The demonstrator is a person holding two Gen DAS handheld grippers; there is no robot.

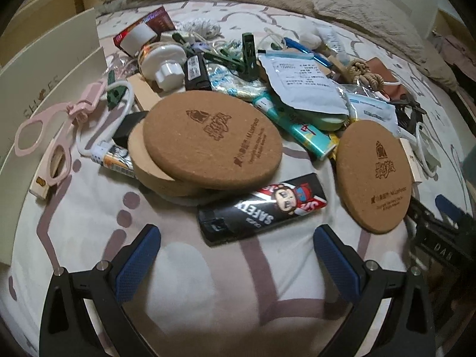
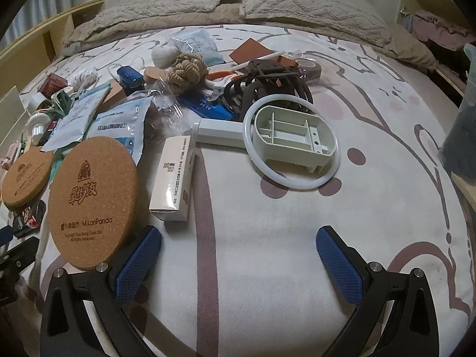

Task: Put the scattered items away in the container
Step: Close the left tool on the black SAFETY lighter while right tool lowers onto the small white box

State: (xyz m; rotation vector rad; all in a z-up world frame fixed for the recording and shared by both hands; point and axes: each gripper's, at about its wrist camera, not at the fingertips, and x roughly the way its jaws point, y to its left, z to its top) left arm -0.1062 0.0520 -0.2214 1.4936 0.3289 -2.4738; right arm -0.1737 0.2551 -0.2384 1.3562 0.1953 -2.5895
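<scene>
Many small items lie scattered on a bed. In the left wrist view, my left gripper (image 1: 237,239) is open and empty just short of a black "SAFETY" lighter (image 1: 261,206). Behind it lies a stack of cork coasters (image 1: 208,142), and a single cork coaster (image 1: 374,175) lies to the right. A cream shoe box (image 1: 44,89) stands at the left. In the right wrist view, my right gripper (image 2: 238,241) is open and empty over bare sheet. A cork coaster (image 2: 92,199) lies by its left finger, a small white carton (image 2: 174,178) ahead.
Pink scissors (image 1: 56,136), a teal tube (image 1: 300,134) and paper packets (image 1: 300,83) lie in the pile. A white ring with a grey plastic tray (image 2: 293,144), a rope knot (image 2: 186,71) and dark straps (image 2: 267,86) lie ahead of my right gripper. Pillows (image 2: 297,3) line the far edge.
</scene>
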